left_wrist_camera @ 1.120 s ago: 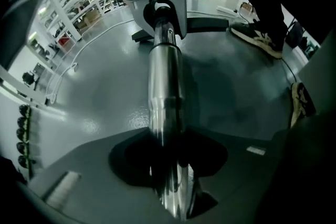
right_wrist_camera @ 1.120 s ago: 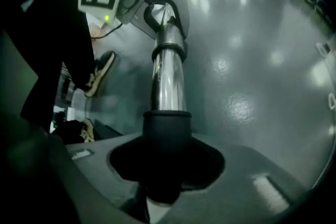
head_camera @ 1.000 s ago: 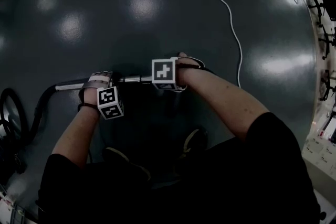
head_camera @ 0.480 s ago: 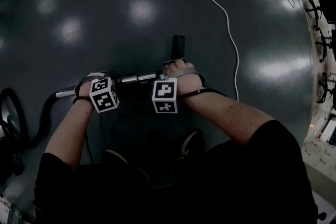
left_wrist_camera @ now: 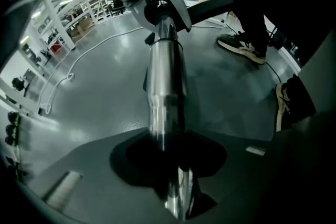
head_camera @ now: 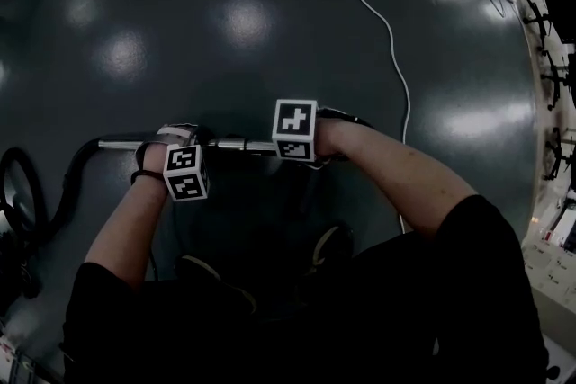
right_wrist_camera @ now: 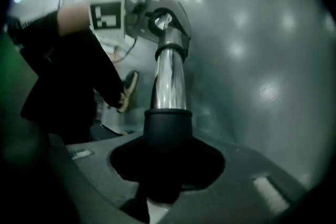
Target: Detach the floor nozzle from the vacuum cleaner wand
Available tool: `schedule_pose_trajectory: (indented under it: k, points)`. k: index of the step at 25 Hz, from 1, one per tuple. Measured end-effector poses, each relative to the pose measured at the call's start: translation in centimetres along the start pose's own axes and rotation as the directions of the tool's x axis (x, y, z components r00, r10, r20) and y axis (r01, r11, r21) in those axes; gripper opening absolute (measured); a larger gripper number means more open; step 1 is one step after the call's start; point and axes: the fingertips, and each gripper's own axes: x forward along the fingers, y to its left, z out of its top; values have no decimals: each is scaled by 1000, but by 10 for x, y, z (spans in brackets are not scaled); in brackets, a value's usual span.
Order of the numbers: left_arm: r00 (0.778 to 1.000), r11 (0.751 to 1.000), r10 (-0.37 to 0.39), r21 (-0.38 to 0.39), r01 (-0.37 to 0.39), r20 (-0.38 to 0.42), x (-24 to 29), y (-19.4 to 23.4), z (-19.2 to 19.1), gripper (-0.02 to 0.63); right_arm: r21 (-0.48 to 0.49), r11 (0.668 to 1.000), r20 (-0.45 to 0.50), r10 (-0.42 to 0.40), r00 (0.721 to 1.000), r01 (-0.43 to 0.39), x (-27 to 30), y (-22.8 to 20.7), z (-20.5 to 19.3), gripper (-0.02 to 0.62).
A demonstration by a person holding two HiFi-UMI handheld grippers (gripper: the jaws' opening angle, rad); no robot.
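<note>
The chrome wand (head_camera: 236,143) lies level across the head view, held off the floor between both hands. My left gripper (head_camera: 169,145) is shut on the wand's bare metal (left_wrist_camera: 165,92), which runs up between its jaws (left_wrist_camera: 173,165) toward the right gripper (left_wrist_camera: 157,2). My right gripper (head_camera: 292,148) is shut on a black collar (right_wrist_camera: 165,128) at the wand's end, where the chrome tube (right_wrist_camera: 169,81) enters it; the left gripper (right_wrist_camera: 152,16) shows at the tube's far end. The floor nozzle's head is hidden behind my right hand and its marker cube.
A black hose (head_camera: 72,175) curves from the wand's left end to the picture's left edge. A white cable (head_camera: 387,31) snakes over the dark glossy floor beyond my hands. The person's shoes (head_camera: 333,243) stand below the wand. Shelving (head_camera: 558,31) lines the right edge.
The right gripper has come up and away from the body, and the wand now lies level. The dark nozzle part that showed beyond the right hand half a second ago is covered. The left hand barely moved.
</note>
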Motion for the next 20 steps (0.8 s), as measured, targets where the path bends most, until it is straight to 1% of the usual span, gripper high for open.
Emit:
schedule_pose_trajectory:
  k: [1,2,3,4,5,6,7,8,9,10,11,12,13,14,15,16,17,18,19,20]
  points:
    - [1000,1000,-14,-28,14,4,0,-1,-2,135,-73,985,-28,-156,987,153,-4,-12,-1,118]
    - [1000,998,-24,-58,25,13,-1,-1,-3,135,-175,928,-39,-340,940,328,-11,-26,0,118]
    - [999,996,-27,-87,29,26,-3,1,-2,135,-289,821,-18,-519,855,492,-19,-40,4,118]
    - [999,994,-24,-109,28,40,-6,4,-1,135,-386,683,23,-665,747,620,-29,-52,8,118]
    - [999,992,-17,-123,23,51,-9,7,1,135,-448,556,65,-761,645,700,-38,-61,11,118]
    - [998,992,-11,-127,19,58,-10,10,2,135,-474,481,92,-806,585,737,-44,-65,12,118]
    - [998,992,-9,-124,16,59,-10,11,2,135,-471,480,98,-806,584,740,-44,-65,11,118]
    - [999,993,-9,-115,15,46,-8,10,-1,135,-436,549,80,-766,638,713,-38,-63,7,118]
    - [1000,995,-13,-103,14,16,-5,8,-8,135,-362,665,48,-687,725,654,-32,-60,-3,118]
    - [999,995,-18,-95,16,-26,-2,5,-22,135,-245,787,22,-579,815,565,-28,-57,-18,118]
    - [998,995,-29,-92,23,-64,-2,1,-36,133,-104,886,22,-452,892,452,-27,-54,-36,118]
    - [995,995,-42,-96,34,-86,-3,-2,-48,133,23,943,53,-331,942,331,-27,-48,-53,118]
    - [994,994,-53,-103,43,-94,-5,-2,-54,135,100,963,94,-261,961,251,-30,-45,-67,118]
    - [993,993,-59,-109,48,-99,-5,-1,-57,135,117,962,118,-259,959,246,-37,-45,-77,118]
    - [993,993,-60,-112,48,-106,-4,-1,-57,137,87,952,124,-304,945,295,-43,-50,-83,118]
    - [992,993,-59,-111,46,-115,-1,-2,-57,137,26,930,117,-368,923,368,-42,-58,-87,118]
    - [991,993,-56,-109,42,-125,3,-4,-58,137,-53,895,103,-437,894,444,-37,-68,-90,118]
    - [989,994,-51,-107,37,-135,7,-6,-58,138,-140,848,92,-503,860,511,-32,-76,-90,118]
    - [988,994,-45,-104,30,-145,11,-7,-58,138,-224,797,89,-556,826,561,-25,-82,-87,118]
    - [988,995,-39,-102,23,-151,14,-9,-56,139,-294,752,95,-592,801,590,-17,-86,-82,118]
